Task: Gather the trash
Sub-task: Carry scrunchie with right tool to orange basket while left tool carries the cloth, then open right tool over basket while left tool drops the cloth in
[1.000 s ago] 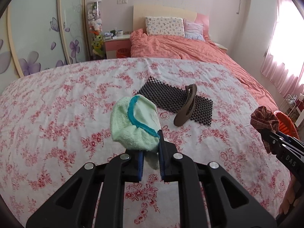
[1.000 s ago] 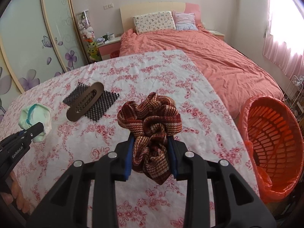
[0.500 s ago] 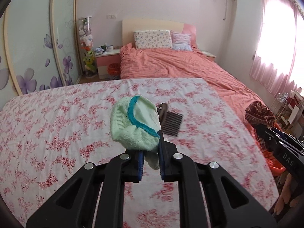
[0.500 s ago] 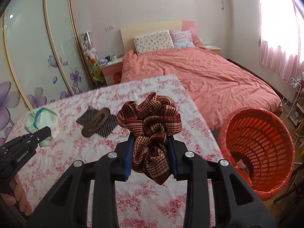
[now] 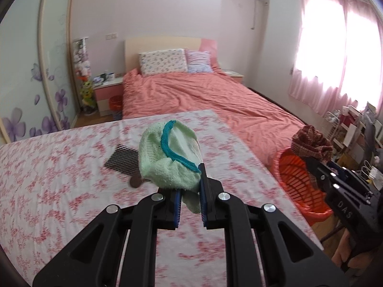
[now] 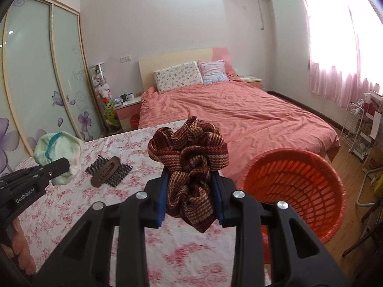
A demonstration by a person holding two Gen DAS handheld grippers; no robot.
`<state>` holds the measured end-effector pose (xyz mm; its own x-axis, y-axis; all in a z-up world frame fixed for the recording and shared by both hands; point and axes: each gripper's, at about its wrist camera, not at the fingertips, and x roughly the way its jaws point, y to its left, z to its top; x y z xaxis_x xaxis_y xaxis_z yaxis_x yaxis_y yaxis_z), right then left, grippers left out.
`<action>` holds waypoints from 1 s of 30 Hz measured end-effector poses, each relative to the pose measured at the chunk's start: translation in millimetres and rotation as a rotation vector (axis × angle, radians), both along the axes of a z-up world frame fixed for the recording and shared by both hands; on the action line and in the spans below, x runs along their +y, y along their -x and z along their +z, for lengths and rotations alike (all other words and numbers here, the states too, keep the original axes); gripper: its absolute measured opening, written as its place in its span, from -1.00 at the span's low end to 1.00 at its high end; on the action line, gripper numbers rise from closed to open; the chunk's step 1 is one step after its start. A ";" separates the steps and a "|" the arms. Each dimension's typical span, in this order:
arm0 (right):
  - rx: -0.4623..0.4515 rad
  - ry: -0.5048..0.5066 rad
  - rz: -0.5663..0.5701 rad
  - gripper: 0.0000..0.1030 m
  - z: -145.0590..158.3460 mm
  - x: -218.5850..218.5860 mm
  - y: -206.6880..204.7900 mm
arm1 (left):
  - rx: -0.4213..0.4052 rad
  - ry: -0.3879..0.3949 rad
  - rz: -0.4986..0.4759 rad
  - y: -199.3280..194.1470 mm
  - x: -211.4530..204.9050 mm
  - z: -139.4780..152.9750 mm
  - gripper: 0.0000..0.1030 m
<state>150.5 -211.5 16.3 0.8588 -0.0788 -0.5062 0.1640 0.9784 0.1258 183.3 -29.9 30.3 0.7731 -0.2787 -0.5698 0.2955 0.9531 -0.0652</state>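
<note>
The left tool (image 5: 189,189) gripped a green sock (image 5: 167,157) and the right tool (image 6: 190,197) a plaid scrunchie (image 6: 189,153) above the table's (image 6: 71,203) right edge, neither yet dropped into the orange basket (image 6: 294,191), while a brown hair clip (image 6: 105,171) remained on the table.

Basket (image 6: 296,186) right of table (image 6: 71,205)

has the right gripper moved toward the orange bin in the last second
Yes. In the left wrist view the right gripper with its scrunchie now sits over the bin rim; a second ago it hung over the table edge.
</note>
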 end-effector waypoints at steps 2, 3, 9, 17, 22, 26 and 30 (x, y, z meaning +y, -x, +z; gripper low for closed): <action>-0.007 0.004 -0.016 -0.39 0.1 -8.3 6.2 | -0.004 0.005 -0.029 1.5 -12.1 1.5 -0.75; -0.009 0.004 -0.024 -0.39 0.4 -12.9 9.0 | -0.007 0.007 -0.050 2.9 -20.3 2.1 -0.74; -0.018 -0.008 -0.101 -0.39 -0.9 -50.5 24.5 | -0.013 0.017 -0.154 7.0 -64.6 1.5 -0.74; -0.020 -0.052 -0.214 -0.39 -9.3 -111.9 42.1 | 0.004 0.030 -0.316 10.7 -138.0 -8.6 -0.74; -0.013 -0.101 -0.271 -0.39 -19.4 -153.6 45.8 | 0.031 0.024 -0.395 7.9 -174.6 -19.6 -0.74; -0.009 -0.128 -0.302 -0.38 -27.9 -178.9 44.6 | 0.065 0.015 -0.436 1.9 -198.8 -31.1 -0.74; 0.008 -0.163 -0.327 -0.29 -40.4 -200.1 37.5 | 0.112 -0.008 -0.450 -7.4 -219.9 -45.4 -0.74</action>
<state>113.0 -411.6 -24.2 0.7978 -0.2662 -0.5409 0.4661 0.8415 0.2733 190.7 -249.9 -15.1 0.5098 -0.5676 -0.6465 0.6715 0.7323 -0.1134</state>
